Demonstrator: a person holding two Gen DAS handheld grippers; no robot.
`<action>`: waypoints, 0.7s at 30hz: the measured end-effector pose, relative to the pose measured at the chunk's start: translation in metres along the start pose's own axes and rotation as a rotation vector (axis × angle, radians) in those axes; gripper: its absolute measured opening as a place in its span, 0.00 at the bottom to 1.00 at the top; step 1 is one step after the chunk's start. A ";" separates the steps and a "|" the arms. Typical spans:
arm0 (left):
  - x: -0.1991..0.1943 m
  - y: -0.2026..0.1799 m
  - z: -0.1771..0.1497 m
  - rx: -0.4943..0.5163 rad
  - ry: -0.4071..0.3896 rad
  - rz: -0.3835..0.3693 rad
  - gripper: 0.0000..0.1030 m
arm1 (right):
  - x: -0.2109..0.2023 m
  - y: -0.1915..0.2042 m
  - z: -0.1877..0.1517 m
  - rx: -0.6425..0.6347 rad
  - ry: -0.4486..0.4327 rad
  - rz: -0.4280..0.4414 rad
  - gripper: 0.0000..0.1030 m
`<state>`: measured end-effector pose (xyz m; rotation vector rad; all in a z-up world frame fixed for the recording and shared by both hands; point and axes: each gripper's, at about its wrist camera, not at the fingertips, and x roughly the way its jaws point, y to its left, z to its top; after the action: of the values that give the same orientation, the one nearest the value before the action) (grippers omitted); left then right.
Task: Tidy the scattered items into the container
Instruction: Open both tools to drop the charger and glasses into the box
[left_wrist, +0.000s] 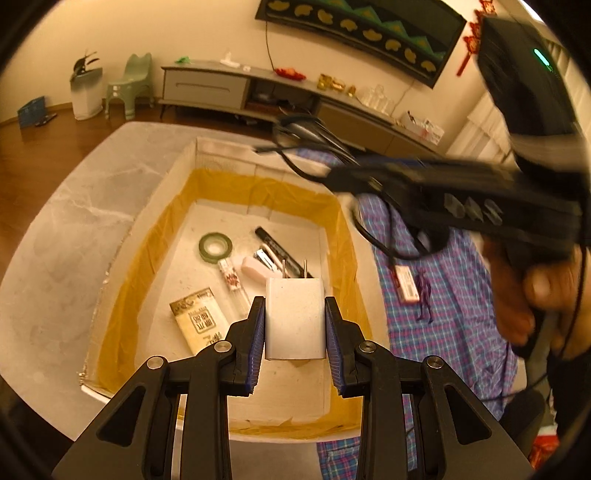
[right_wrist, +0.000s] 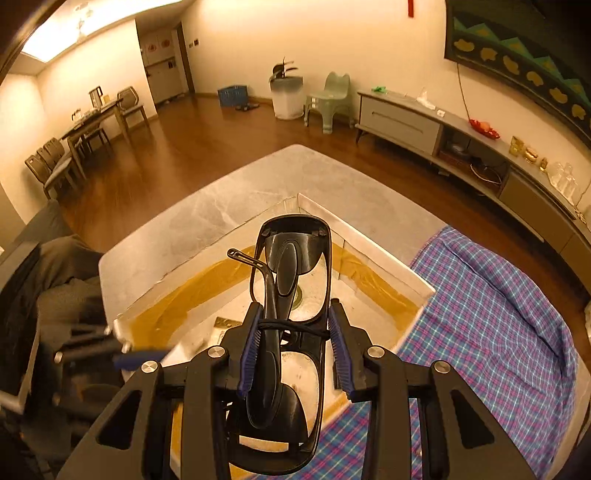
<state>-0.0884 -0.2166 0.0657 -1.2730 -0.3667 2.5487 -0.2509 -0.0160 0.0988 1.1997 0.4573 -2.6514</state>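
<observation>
The left gripper (left_wrist: 295, 314) was clamped on a white charger (left_wrist: 295, 319), held above the box (left_wrist: 162, 218) with its prongs pointing away. To its right, the right gripper (right_wrist: 293, 345) gripped folded black sunglasses (right_wrist: 291, 258) over the box's corner, beside the plaid cloth (right_wrist: 491, 314).

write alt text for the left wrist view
The left gripper holds a white plug adapter, prongs forward, over an open box containing a tape roll, a packet and other small items. The right gripper carries sunglasses alongside.
</observation>
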 end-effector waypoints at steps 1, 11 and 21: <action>0.004 0.000 0.000 0.001 0.016 -0.007 0.30 | 0.008 0.000 0.005 -0.007 0.016 0.004 0.36; 0.031 0.009 -0.001 -0.003 0.139 -0.009 0.30 | 0.082 0.001 0.034 -0.055 0.159 -0.053 0.36; 0.045 0.014 -0.005 -0.017 0.196 -0.019 0.30 | 0.143 0.000 0.046 -0.073 0.303 -0.076 0.36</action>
<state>-0.1119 -0.2135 0.0247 -1.5025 -0.3573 2.3827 -0.3759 -0.0398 0.0191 1.5974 0.6531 -2.4950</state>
